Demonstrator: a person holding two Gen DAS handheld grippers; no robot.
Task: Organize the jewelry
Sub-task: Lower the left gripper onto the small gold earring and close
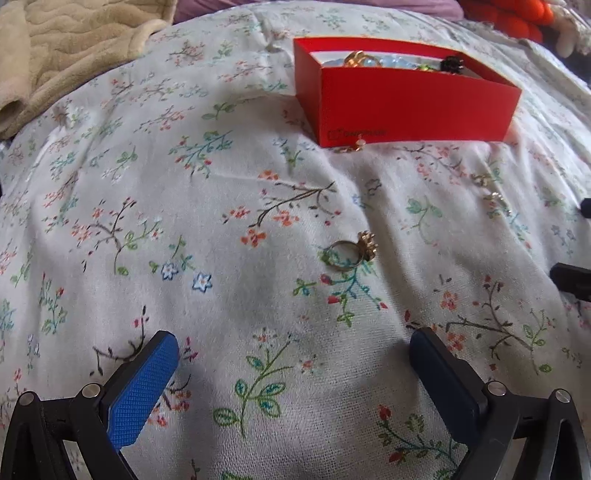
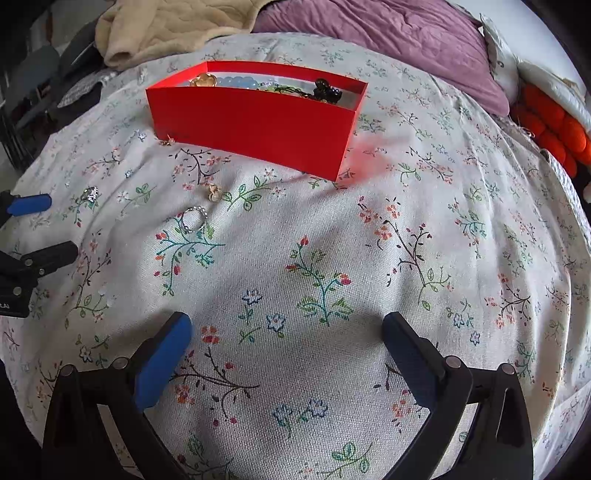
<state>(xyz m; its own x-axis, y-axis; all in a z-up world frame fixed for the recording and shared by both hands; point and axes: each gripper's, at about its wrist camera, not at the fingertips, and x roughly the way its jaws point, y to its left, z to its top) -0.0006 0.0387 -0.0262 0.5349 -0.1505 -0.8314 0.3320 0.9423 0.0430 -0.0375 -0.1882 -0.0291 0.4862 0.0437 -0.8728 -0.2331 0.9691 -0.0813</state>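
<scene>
A red box (image 1: 402,107) sits on the floral bedspread and holds beads and other jewelry; it also shows in the right wrist view (image 2: 255,125). A gold flower ring (image 1: 351,253) lies just ahead of my open, empty left gripper (image 1: 295,354); it appears far left in the right wrist view (image 2: 89,194). A beaded ring (image 2: 194,219) and a gold earring (image 2: 213,192) lie ahead-left of my open, empty right gripper (image 2: 286,332). A small gold stud (image 1: 357,144) lies against the box front.
Two small pieces (image 1: 489,190) lie to the right of the left gripper. A beige blanket (image 2: 166,26) and purple quilt (image 2: 376,33) lie behind the box. An orange knit item (image 2: 554,129) is at the right. The left gripper's fingers (image 2: 31,205) show at the left edge.
</scene>
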